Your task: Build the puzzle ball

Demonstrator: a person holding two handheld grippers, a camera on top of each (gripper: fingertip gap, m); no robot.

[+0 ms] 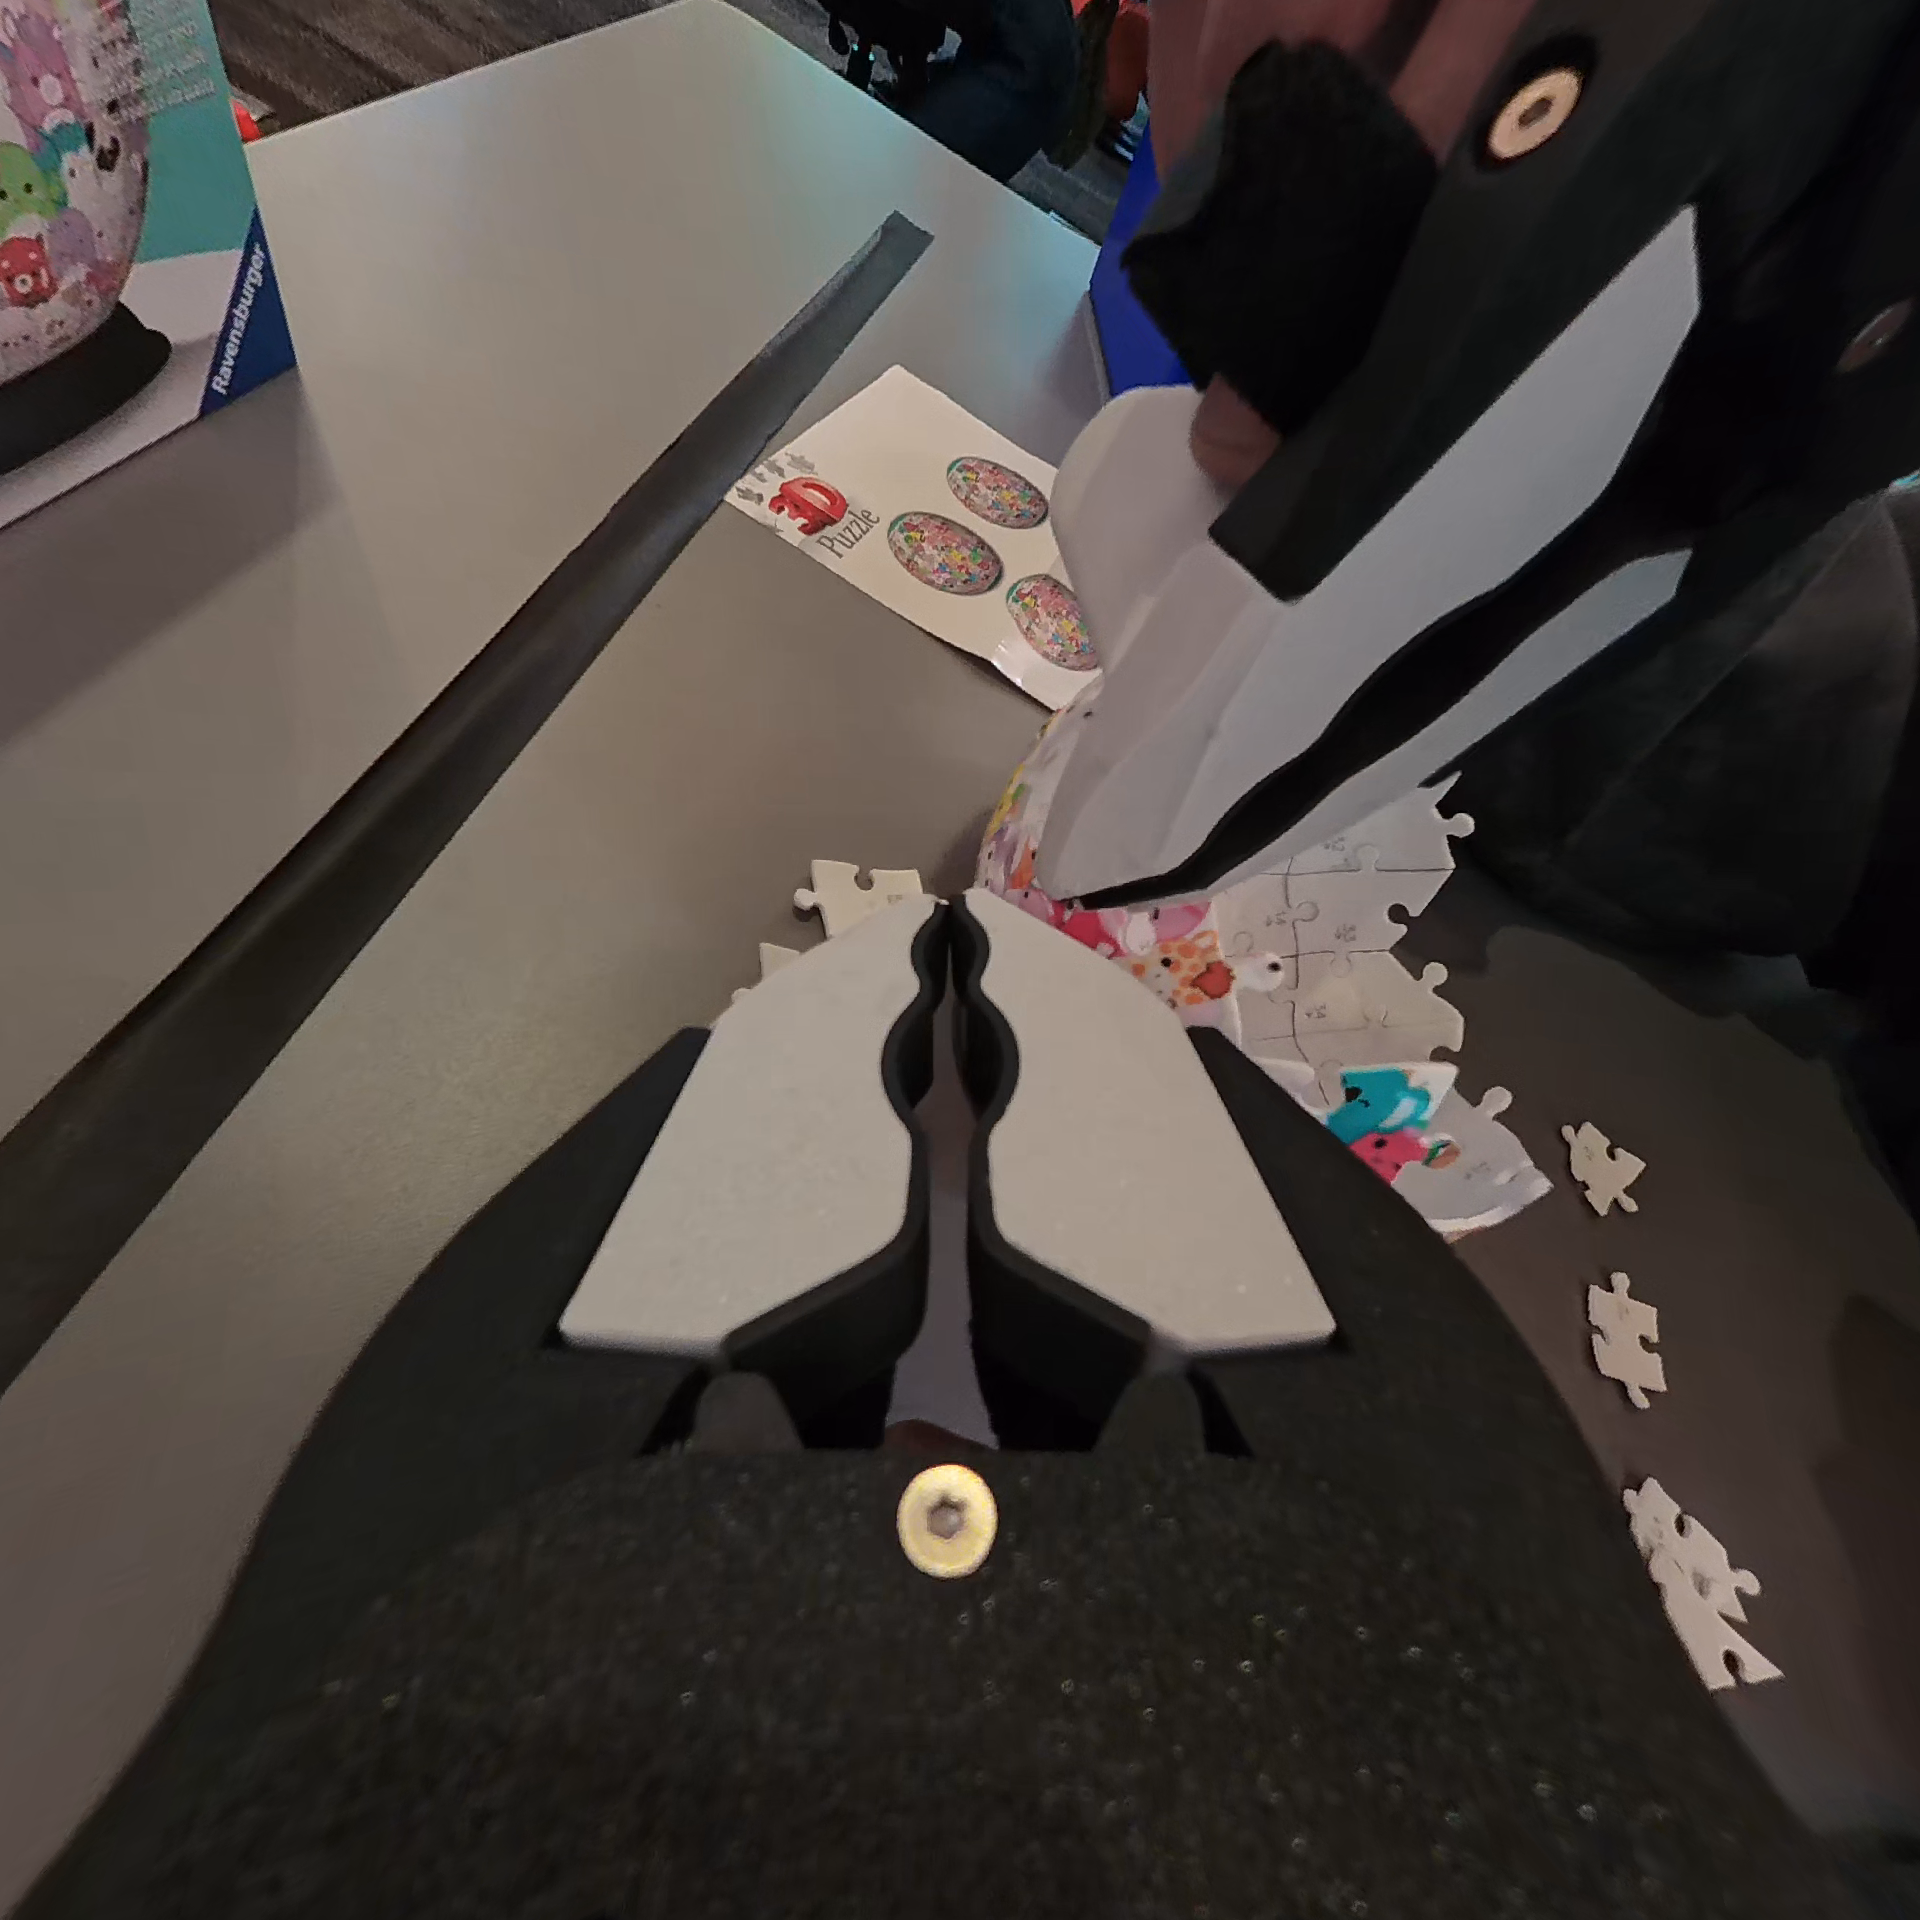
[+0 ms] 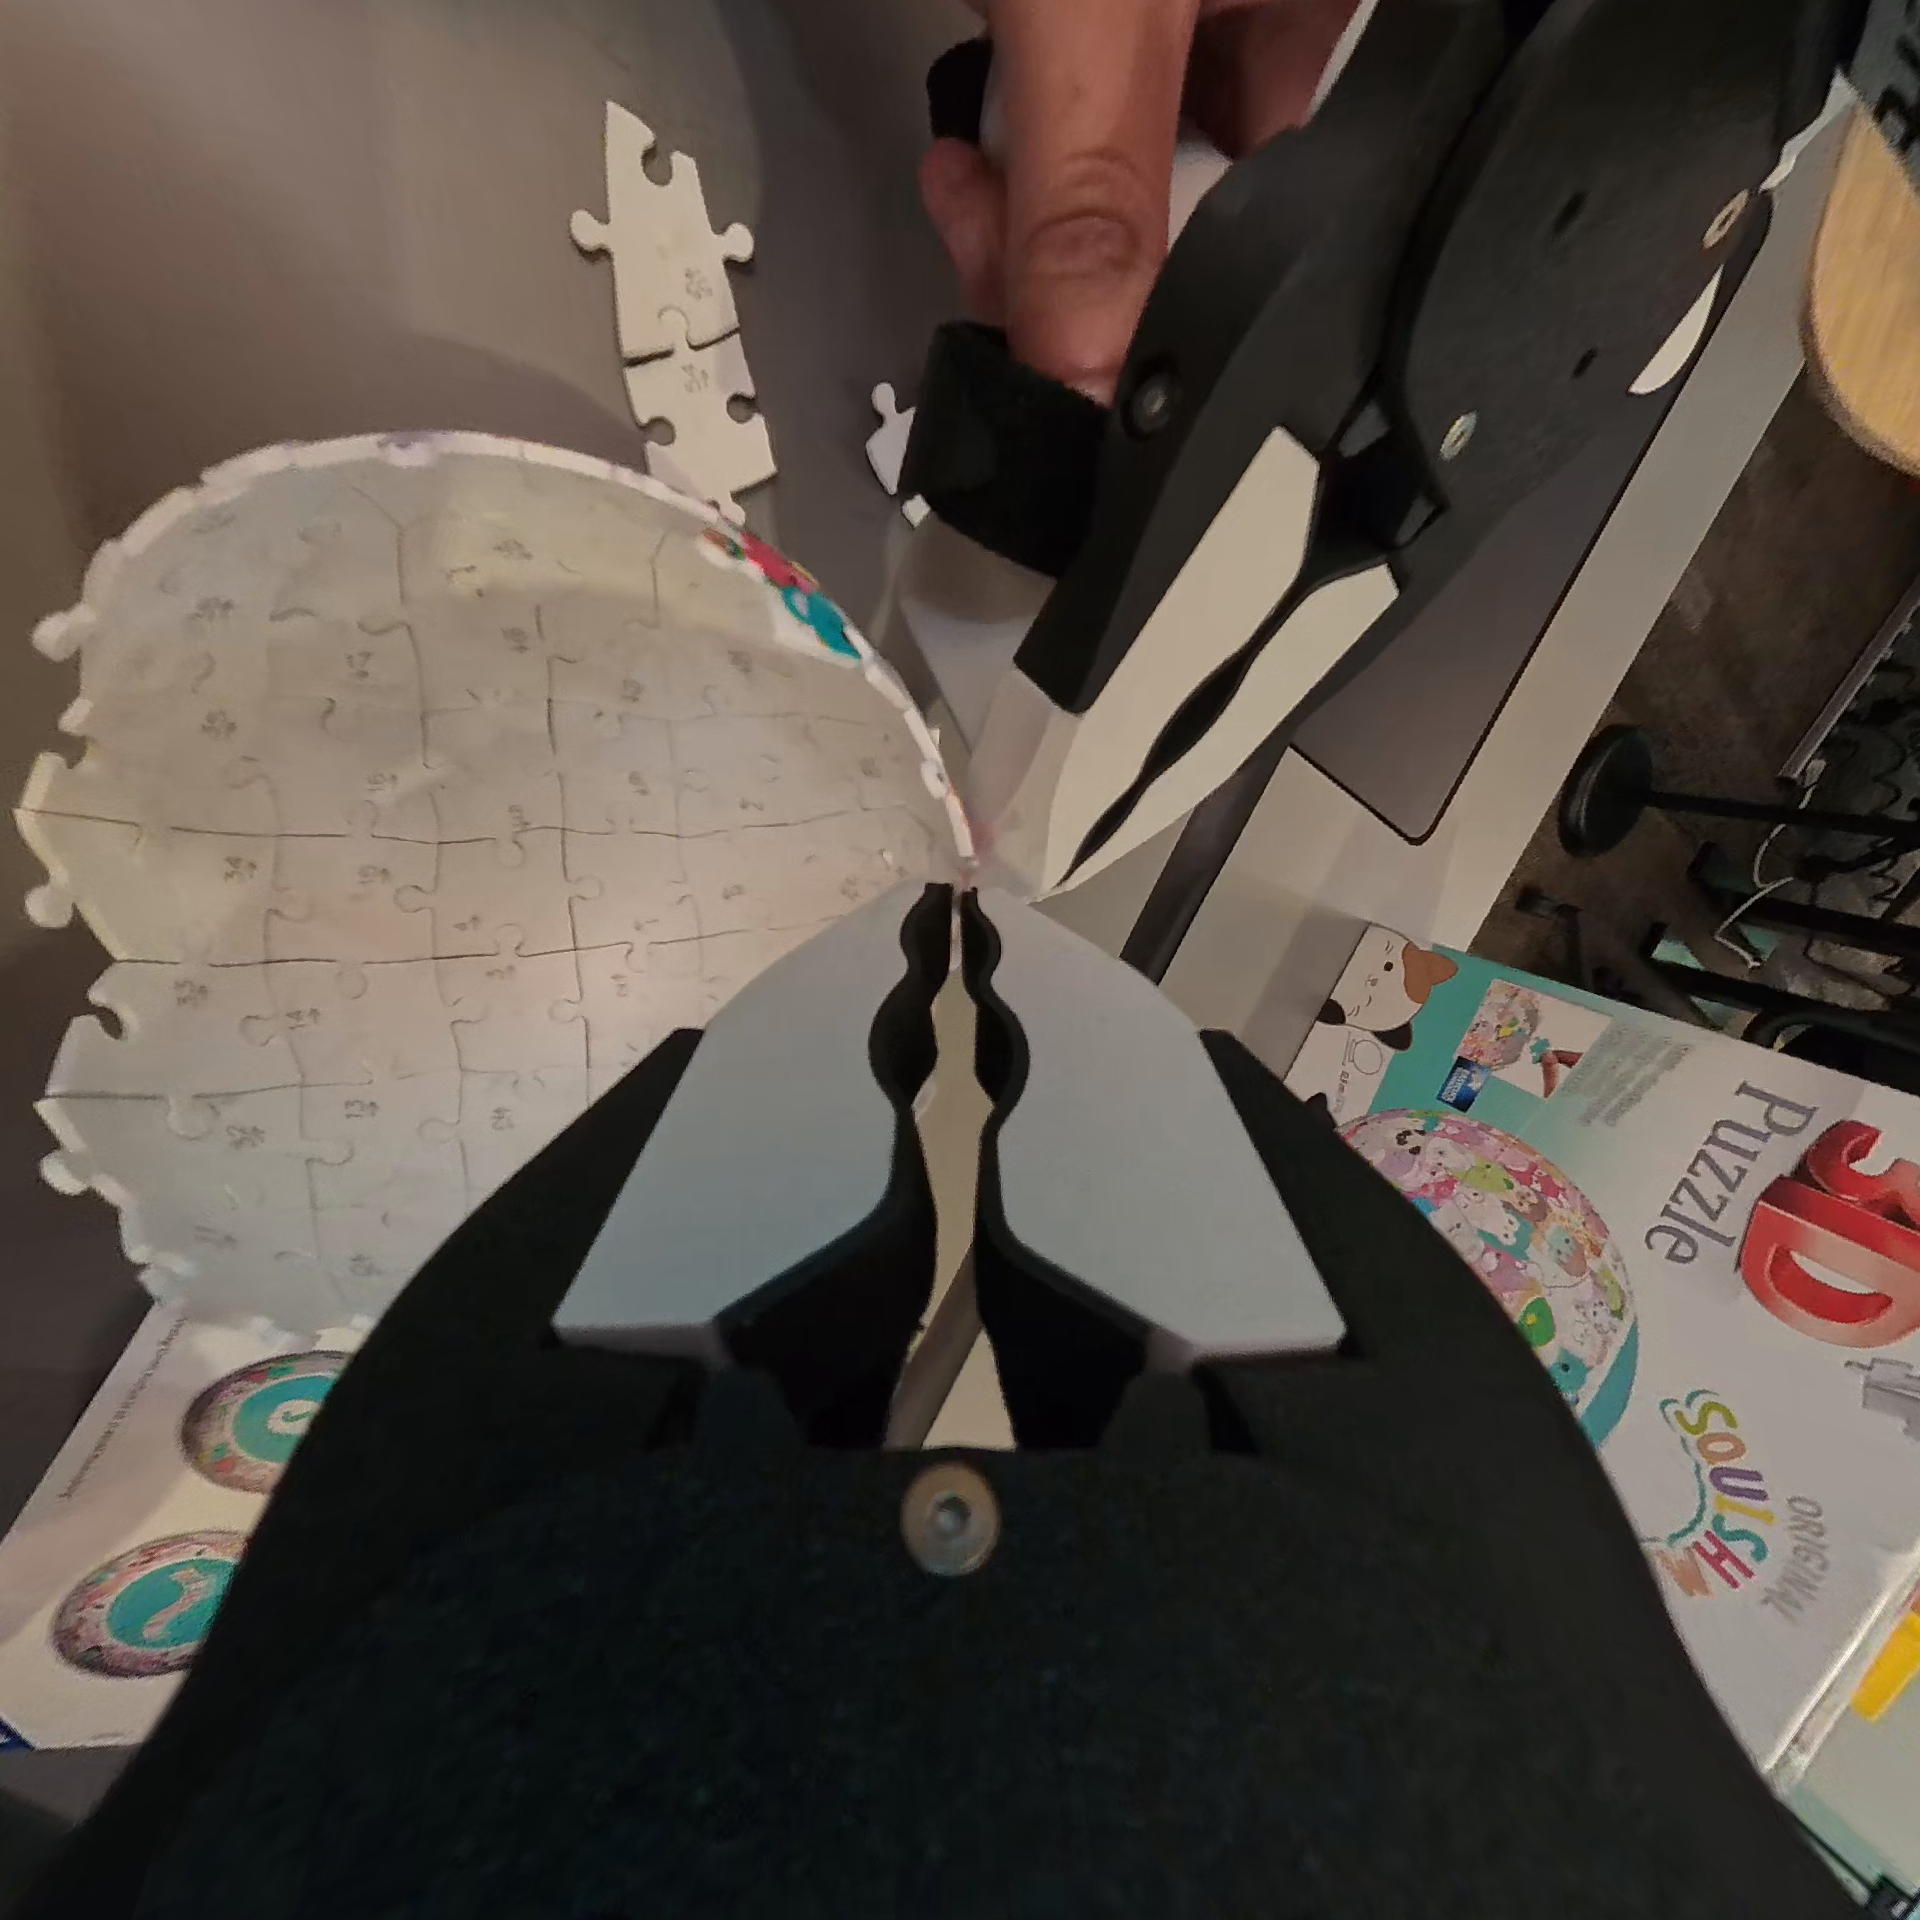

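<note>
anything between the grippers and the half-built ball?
Nothing visible. Both grippers are already at the ball's rim: the right gripper and the left gripper meet at its edge, fingers nearly closed. Whether either actually pinches the rim can't be told. Loose pieces lie off to the side, clear of both.

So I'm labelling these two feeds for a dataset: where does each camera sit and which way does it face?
Left wrist view: on the left tool, facing across the grey table at the half-built puzzle ball; the right tool shows.
Right wrist view: on the right tool, facing into the ball's white inside; the left tool and a hand show.
Shared: ball, puzzle box, instruction sheet.
</note>
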